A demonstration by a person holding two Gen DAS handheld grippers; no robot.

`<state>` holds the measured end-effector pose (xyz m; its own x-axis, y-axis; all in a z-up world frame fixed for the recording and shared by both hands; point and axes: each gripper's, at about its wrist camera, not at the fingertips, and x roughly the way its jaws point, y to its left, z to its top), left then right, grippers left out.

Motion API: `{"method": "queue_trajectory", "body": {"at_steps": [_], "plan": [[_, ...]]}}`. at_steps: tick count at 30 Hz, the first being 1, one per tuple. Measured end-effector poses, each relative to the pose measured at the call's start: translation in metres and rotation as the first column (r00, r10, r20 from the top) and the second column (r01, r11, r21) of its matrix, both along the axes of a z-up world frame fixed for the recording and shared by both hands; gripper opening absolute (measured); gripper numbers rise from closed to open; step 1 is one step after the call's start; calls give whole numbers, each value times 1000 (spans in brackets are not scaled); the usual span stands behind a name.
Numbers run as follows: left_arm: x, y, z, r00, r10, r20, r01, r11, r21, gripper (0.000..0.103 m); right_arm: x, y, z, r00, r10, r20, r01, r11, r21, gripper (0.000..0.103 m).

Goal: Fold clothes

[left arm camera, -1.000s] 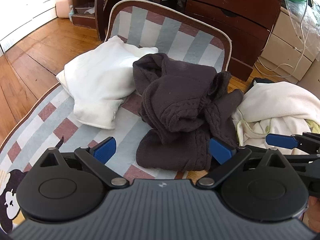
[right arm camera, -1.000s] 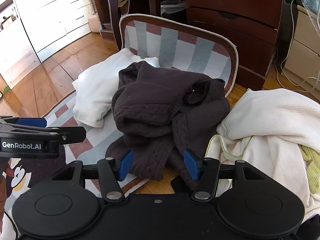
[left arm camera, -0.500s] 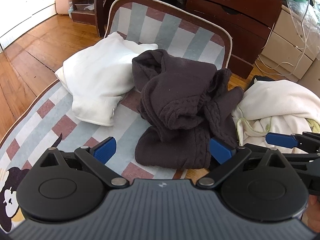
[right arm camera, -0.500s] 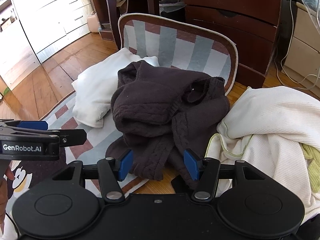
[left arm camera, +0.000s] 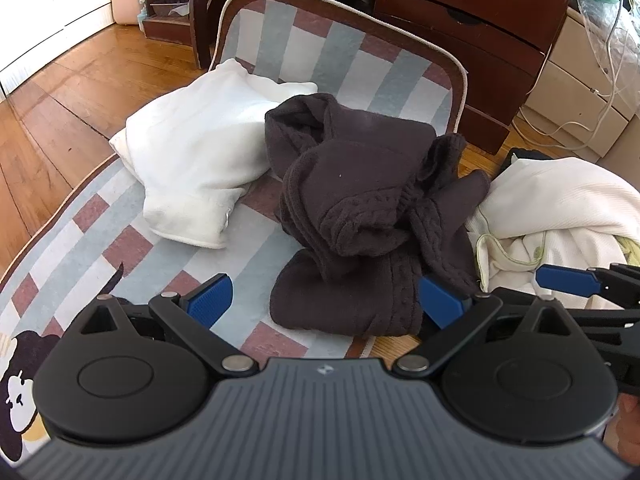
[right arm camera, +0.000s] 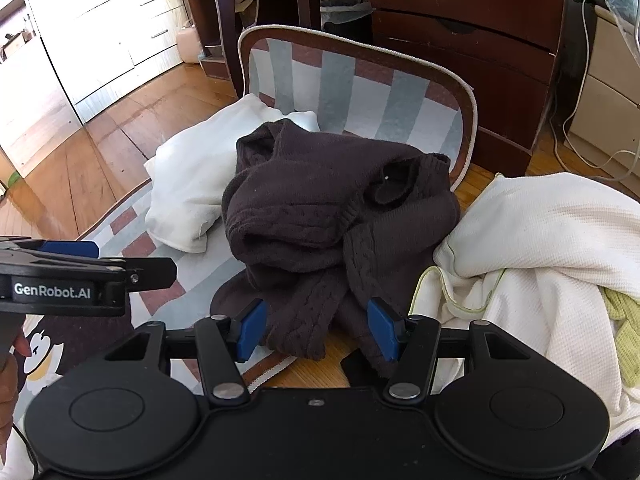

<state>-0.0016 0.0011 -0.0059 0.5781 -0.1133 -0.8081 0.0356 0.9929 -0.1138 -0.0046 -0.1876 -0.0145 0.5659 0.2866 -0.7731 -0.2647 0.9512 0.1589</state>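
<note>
Straddling the dark sweater (right arm camera: 320,216), both spread grippers (left arm camera: 324,300) (right arm camera: 316,332) hold nothing; only the right view shows yellow-green cloth (right arm camera: 620,328).

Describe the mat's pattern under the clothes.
The mat has white, grey-blue and reddish-brown checks with a brown border; clearest in the left wrist view.

We see our left gripper (left arm camera: 324,300) built in matte black, with a ribbed grey housing, two round discs, silver pivot screws and blue ridged pads (left arm camera: 210,300). Our right gripper (right arm camera: 316,330) is all black, with the same discs, screws and blue pads (right arm camera: 252,330). White "GenRobot.AI" lettering marks the left one's side.
</note>
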Motion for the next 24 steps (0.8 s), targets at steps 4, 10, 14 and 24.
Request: {"method": "queue_trajectory", "body": {"at_steps": [4, 10, 14, 24], "plan": [[1, 0, -1, 1000, -2, -3, 2, 1000, 0, 101, 2, -2, -2, 1000, 1, 0, -1, 1000, 10, 62], [4, -1, -4, 1000, -2, 6, 2, 1000, 6, 100, 4, -9, -7, 1000, 9, 2, -9, 998, 60, 62], [4, -4, -6, 998, -9, 64, 7, 1000, 22, 96, 18, -27, -21, 998, 15, -55, -3, 977, 212, 62], [35, 4, -29, 994, -42, 97, 43, 999, -4, 90, 76, -49, -54, 992, 14, -127, 45, 893, 449, 62]]}}
